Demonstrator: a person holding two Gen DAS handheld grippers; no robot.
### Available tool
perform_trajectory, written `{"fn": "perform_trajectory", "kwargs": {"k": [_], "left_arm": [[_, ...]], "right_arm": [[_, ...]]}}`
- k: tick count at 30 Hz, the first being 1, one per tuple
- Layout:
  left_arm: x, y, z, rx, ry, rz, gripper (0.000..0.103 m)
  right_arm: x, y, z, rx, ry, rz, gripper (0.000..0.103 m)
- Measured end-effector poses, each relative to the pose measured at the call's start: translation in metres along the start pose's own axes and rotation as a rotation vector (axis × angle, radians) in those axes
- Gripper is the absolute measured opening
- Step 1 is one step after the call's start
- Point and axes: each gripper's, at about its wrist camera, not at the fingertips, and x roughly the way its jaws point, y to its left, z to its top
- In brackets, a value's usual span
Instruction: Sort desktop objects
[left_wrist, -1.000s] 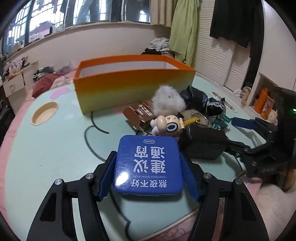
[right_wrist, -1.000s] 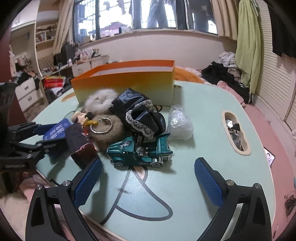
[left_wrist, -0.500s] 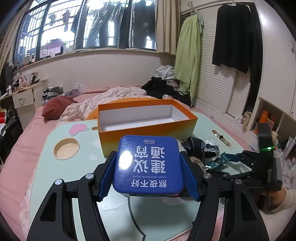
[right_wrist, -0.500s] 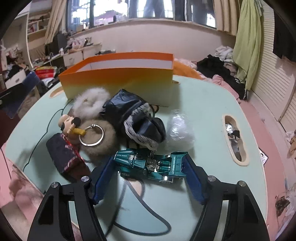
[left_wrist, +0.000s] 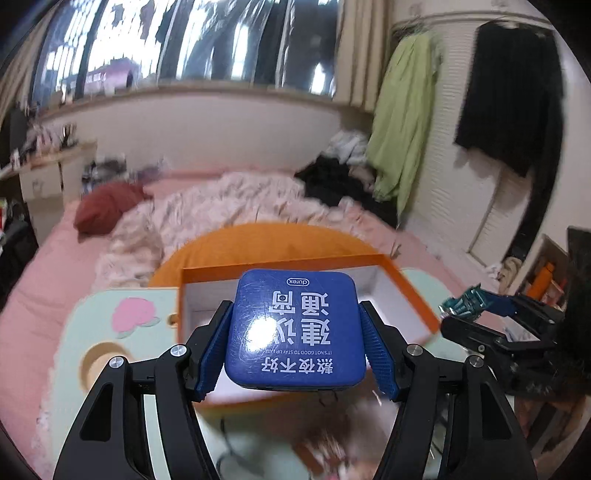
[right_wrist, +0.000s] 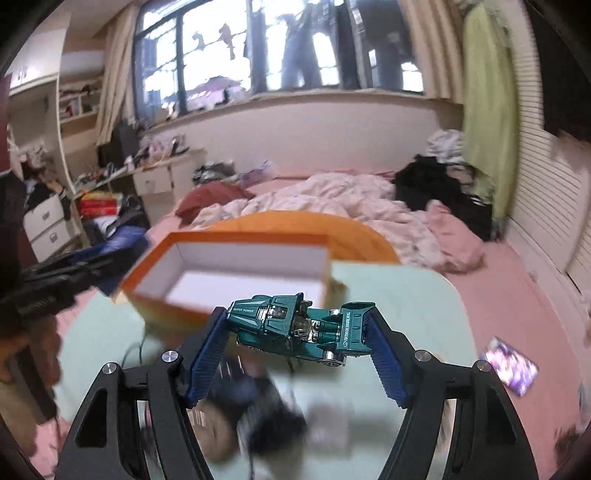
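My left gripper is shut on a blue square tin with white lettering, held in the air in front of the open orange box. The box shows a white inside with nothing in it. My right gripper is shut on a teal toy car, gripped nose and tail, lifted above the mint table just before the orange box. In the left wrist view the right gripper with the toy car shows at the right edge.
Blurred below the right gripper lie the dark pouch and a furry keyring on the table. A small purple card lies at the table's right edge. A bed with pink bedding stretches behind the table.
The right gripper closed on the teal car and lifted it off the table. The left gripper rose with the blue tin. Both moved toward the orange box.
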Motion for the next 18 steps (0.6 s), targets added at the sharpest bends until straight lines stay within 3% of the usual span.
{"fn": "perform_trajectory", "kwargs": {"k": [2, 4, 6, 8, 11, 13, 18], "left_arm": [[0.025, 0.010, 0.002, -0.078, 0.030, 0.023, 0.067], [0.036, 0.017, -0.001, -0.136, 0.029, 0.014, 0.067], [0.036, 0.019, -0.006, -0.161, 0.018, -0.008, 0.067], [0.024, 0.019, -0.011, -0.163, -0.019, -0.020, 0.071], [-0.006, 0.011, -0.017, -0.103, -0.090, 0.001, 0.081], [-0.026, 0.002, -0.024, -0.051, -0.105, 0.013, 0.081], [-0.054, -0.015, -0.064, 0.114, -0.018, -0.050, 0.084]], "right_arm": [[0.029, 0.004, 0.013, -0.019, 0.050, 0.026, 0.073], [0.056, 0.007, 0.017, -0.054, 0.073, -0.004, 0.074], [0.067, 0.012, 0.014, -0.110, 0.042, -0.081, 0.075], [0.068, 0.015, 0.011, -0.143, 0.031, -0.099, 0.076], [0.046, 0.011, 0.004, -0.118, -0.028, -0.083, 0.080], [0.019, 0.011, -0.003, -0.111, -0.094, -0.069, 0.087], [-0.035, 0.006, -0.036, -0.056, -0.140, 0.012, 0.091]]}}
